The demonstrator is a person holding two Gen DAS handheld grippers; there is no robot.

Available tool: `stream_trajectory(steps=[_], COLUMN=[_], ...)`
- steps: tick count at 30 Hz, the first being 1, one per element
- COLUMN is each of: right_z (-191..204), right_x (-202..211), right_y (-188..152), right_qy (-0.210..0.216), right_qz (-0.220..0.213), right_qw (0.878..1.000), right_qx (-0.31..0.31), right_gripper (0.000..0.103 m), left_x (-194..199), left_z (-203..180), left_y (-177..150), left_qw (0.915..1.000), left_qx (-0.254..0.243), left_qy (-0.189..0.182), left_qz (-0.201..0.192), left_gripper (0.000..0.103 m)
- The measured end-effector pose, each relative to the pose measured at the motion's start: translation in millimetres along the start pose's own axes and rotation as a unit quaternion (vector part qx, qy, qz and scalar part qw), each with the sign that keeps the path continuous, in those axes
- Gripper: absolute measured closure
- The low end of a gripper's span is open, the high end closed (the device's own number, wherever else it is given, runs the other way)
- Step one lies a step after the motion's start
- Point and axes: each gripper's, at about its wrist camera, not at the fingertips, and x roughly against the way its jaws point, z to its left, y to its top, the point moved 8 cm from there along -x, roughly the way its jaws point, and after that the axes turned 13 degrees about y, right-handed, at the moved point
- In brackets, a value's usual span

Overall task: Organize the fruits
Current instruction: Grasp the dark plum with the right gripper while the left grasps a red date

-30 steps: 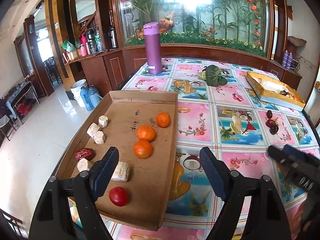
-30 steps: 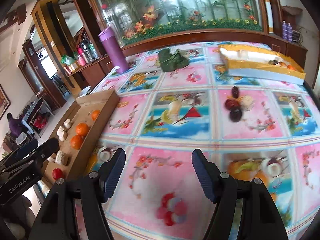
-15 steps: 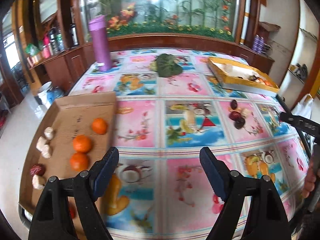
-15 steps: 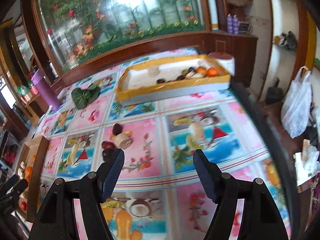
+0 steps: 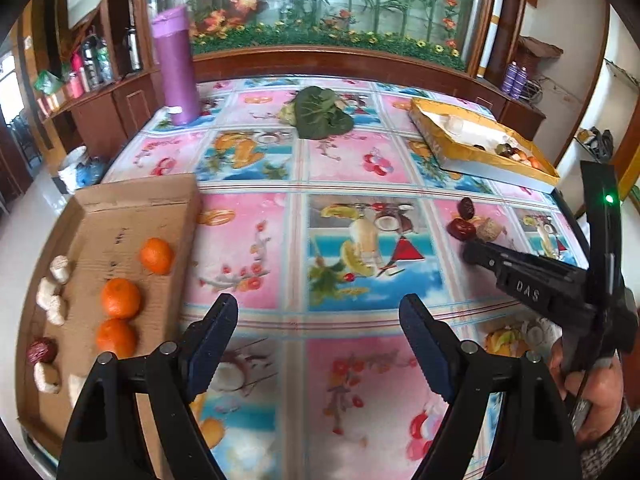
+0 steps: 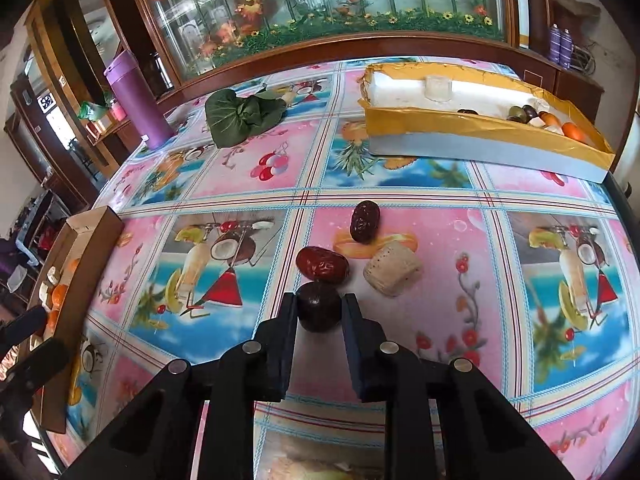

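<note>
My right gripper [image 6: 319, 307] is shut on a dark red round fruit [image 6: 318, 306] that rests on the tablecloth. Just beyond it lie a red date [image 6: 322, 264], a darker date [image 6: 364, 221] and a pale cut piece [image 6: 393, 268]. My left gripper [image 5: 319, 316] is open and empty above the table's middle. A cardboard tray [image 5: 120, 216] at the left holds three oranges [image 5: 120, 298], a red date [image 5: 40, 351] and pale pieces [image 5: 50, 304]. The right gripper also shows in the left wrist view [image 5: 470, 250], by the dates [image 5: 462, 229].
A yellow-rimmed white box [image 6: 460, 128] with several fruits stands at the back right. A green leafy vegetable [image 6: 240, 116] and a purple flask [image 6: 136, 100] stand at the back. The table's right edge [image 6: 624, 204] is close to the box.
My right gripper came down and left to the fruit cluster and shut on the dark round fruit. My left gripper swung right, away from the cardboard tray, and stays open.
</note>
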Motion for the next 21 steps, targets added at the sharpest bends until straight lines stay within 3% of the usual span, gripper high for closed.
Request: stream_trajectory(steps=[6,10,14,21], right_z=[-32,-68,-74,-63], right_x=[31,56,62,57], right_y=[-15,-20,-17,-17], right_qy=[-0.019,-0.032,-0.020,-0.005], right_qz=[-0.027,-0.059,-0.071,-0.064], right_qw=[0.998,0.993,0.990,0.992], right_qx=[-0.051,-0.101,-0.117,-0.107], right_gripper=[0.080,0.080,0.080,0.079], left_x=[-26,-40,-54,-76], left_z=[-47,-84,-120,-162], left_y=[7,24,39,43], left_qw=[0.9981,0.9952,0.9902,0.9828], left_qx=[-0.045,-0.074,-0.092,-0.145], left_qy=[-0.038,-0.063,-0.106,-0.114], left_qz=[0.020,0.007,0.000,-0.008], left_gripper=[0.021,0.021,0.022,0.042])
